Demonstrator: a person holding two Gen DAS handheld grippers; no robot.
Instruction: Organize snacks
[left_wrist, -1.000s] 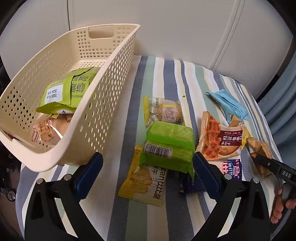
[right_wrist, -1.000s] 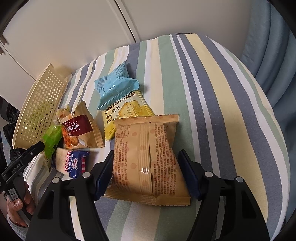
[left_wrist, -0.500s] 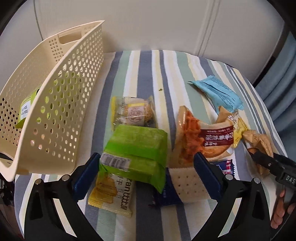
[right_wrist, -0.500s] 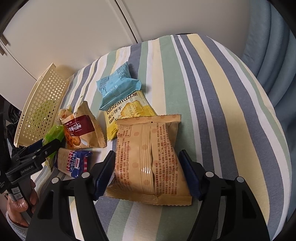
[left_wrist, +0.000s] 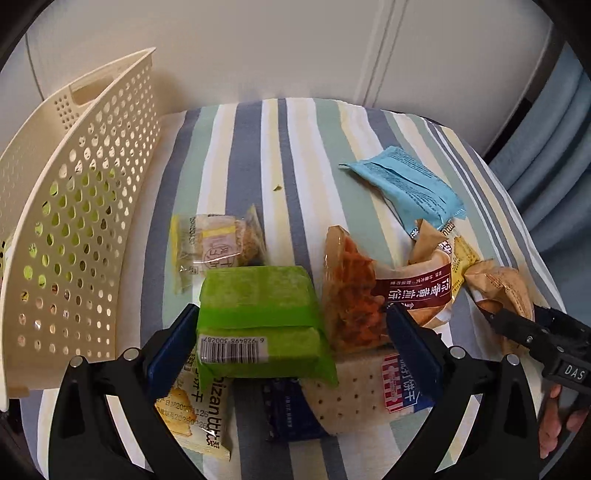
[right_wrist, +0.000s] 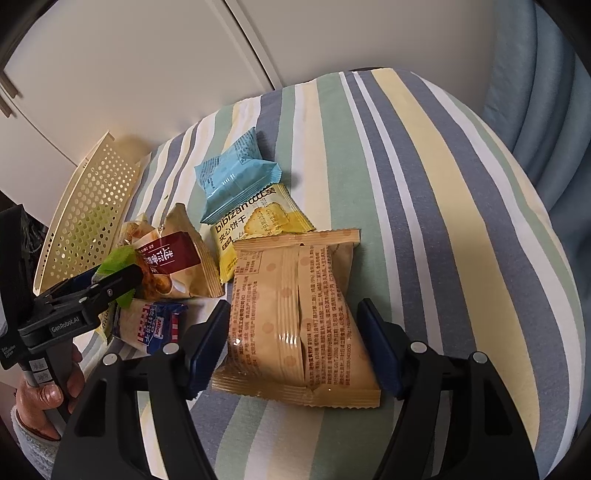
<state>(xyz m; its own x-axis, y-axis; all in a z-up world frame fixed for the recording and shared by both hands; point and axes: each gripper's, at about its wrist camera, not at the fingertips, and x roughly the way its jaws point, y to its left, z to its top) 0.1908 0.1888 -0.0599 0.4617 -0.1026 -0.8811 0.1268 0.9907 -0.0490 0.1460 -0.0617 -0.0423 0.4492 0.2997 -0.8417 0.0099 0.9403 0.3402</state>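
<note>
Left hand-held gripper (left_wrist: 291, 343) apart around green pack (left_wrist: 258, 317); right hand-held gripper (right_wrist: 295, 347) apart around tan bag (right_wrist: 295, 317). Clamp mid-pack, lift clear, drop in basket (left_wrist: 74, 221) at counter's left edge.

A home, likely a bedroom or living room: a striped cloth (right_wrist: 424, 184) covers a soft rounded surface, blue curtains (right_wrist: 546, 110) hang beside it, and white panelled cupboard doors (left_wrist: 295, 48) stand behind.
</note>
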